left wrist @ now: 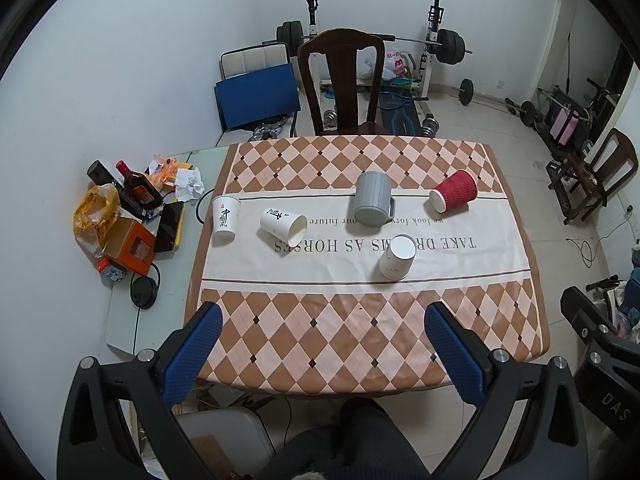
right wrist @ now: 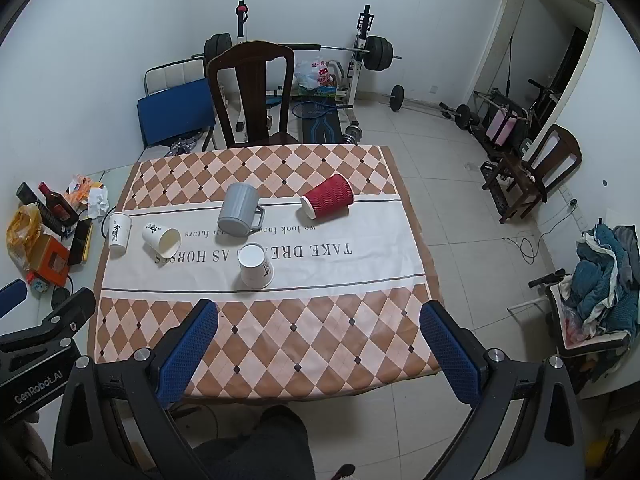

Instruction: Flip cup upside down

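Several cups sit on the checkered tablecloth (left wrist: 360, 332). A white paper cup (left wrist: 225, 220) stands upside down at the left. A second white cup (left wrist: 283, 226) lies on its side. A grey mug (left wrist: 372, 200) stands upside down in the middle. A red ribbed cup (left wrist: 454, 191) lies on its side at the right. A white cup (left wrist: 397, 257) stands upside down nearest me, also in the right wrist view (right wrist: 256, 266). My left gripper (left wrist: 322, 354) is open and empty above the table's near edge. My right gripper (right wrist: 320, 354) is open and empty, to the right of the left one (right wrist: 12, 296).
A side table (left wrist: 168, 280) at the left holds a bottle (left wrist: 138, 186), an orange box (left wrist: 130, 246), bags and cables. A wooden chair (left wrist: 340, 80) stands behind the table, with a weight bench and barbell (left wrist: 444, 46) beyond. Another chair (right wrist: 536, 172) and a clothes pile (right wrist: 600, 276) are at the right.
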The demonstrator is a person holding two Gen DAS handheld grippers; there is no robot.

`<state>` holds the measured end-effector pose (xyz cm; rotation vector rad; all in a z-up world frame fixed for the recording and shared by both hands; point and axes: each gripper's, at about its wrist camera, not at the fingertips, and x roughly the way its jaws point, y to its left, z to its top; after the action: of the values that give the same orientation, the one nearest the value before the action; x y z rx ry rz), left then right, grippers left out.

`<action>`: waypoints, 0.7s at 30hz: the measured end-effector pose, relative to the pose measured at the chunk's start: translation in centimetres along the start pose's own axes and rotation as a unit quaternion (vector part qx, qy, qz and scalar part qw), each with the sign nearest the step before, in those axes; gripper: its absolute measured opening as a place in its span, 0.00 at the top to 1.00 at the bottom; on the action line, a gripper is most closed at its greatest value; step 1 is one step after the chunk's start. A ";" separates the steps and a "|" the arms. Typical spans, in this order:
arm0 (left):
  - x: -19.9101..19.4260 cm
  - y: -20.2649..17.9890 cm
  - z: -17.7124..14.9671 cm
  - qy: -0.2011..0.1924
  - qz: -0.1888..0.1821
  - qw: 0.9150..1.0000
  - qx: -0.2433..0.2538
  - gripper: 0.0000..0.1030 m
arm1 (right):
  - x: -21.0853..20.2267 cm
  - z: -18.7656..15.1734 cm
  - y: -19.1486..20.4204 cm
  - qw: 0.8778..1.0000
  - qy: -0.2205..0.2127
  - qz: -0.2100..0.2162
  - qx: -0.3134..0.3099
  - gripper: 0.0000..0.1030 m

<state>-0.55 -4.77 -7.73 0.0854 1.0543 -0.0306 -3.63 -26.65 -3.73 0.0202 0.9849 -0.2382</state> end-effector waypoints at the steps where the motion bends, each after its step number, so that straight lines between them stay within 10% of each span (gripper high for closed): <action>1: 0.0 0.0 0.0 0.001 -0.001 1.000 -0.001 0.00 | 0.2 0.2 0.0 1.000 0.000 0.000 0.000 0.01; 21: -0.2 0.1 -0.1 0.000 -0.003 1.000 -0.001 0.00 | 0.0 0.3 0.0 1.000 0.001 0.001 -0.001 0.01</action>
<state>-0.68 -4.67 -7.60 0.0803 1.0555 -0.0342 -3.40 -26.64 -3.59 0.0190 0.9866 -0.2347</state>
